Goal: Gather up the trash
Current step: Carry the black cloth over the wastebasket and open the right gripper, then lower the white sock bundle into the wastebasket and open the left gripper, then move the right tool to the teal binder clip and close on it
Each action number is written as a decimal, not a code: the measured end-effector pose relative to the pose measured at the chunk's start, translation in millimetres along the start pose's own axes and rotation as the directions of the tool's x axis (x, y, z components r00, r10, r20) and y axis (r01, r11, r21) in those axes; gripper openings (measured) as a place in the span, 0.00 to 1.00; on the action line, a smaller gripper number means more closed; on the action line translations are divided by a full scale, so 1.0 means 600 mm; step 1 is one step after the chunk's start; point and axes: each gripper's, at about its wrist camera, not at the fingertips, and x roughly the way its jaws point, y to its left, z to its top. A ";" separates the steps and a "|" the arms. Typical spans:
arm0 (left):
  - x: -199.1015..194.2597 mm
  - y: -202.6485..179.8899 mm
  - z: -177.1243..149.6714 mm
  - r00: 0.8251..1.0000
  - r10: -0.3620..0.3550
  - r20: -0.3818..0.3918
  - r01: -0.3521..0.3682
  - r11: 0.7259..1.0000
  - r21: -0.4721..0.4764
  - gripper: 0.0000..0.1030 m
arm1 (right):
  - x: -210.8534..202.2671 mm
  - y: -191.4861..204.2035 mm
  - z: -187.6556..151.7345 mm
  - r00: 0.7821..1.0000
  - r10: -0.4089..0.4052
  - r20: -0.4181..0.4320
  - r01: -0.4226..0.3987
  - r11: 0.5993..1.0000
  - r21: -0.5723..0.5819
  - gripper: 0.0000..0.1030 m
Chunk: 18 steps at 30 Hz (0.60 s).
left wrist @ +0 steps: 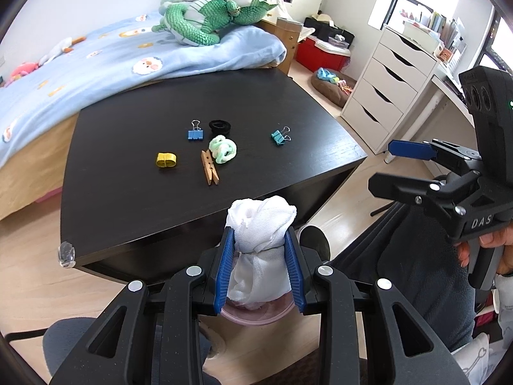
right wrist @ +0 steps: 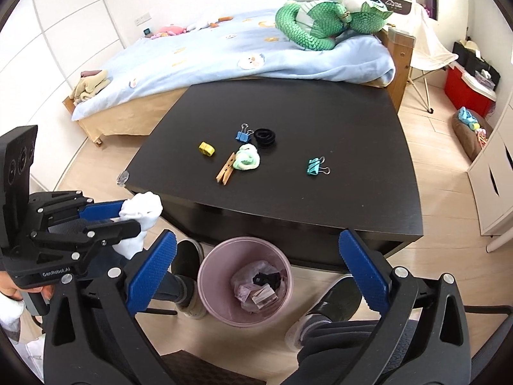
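My left gripper (left wrist: 260,243) is shut on a crumpled white tissue wad (left wrist: 260,224), held in front of the black table's near edge and above the pink trash bin (left wrist: 256,316). In the right wrist view the left gripper (right wrist: 128,215) holds the wad (right wrist: 141,215) left of the bin (right wrist: 208,276), which contains wrappers and a black piece. My right gripper (right wrist: 256,256) is open and empty above the bin; it also shows in the left wrist view (left wrist: 381,166). On the black table (right wrist: 320,122) lie a yellow band (right wrist: 206,149), a blue clip (right wrist: 243,134), a black ring (right wrist: 265,137), a green-white wad (right wrist: 247,158), a wooden clothespin (right wrist: 226,170) and a teal clip (right wrist: 315,166).
A bed with a blue blanket (right wrist: 224,51) and a green plush (right wrist: 320,19) stands behind the table. A white drawer unit (left wrist: 388,86) and a red box (left wrist: 320,53) stand to the right. The person's legs and shoes (right wrist: 336,301) flank the bin on the wooden floor.
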 end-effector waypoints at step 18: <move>0.002 0.002 -0.001 1.000 -0.004 0.024 0.005 1.000 -0.025 0.88 | 0.005 -0.014 -0.003 1.000 -0.002 -0.003 0.002 1.000 0.022 0.97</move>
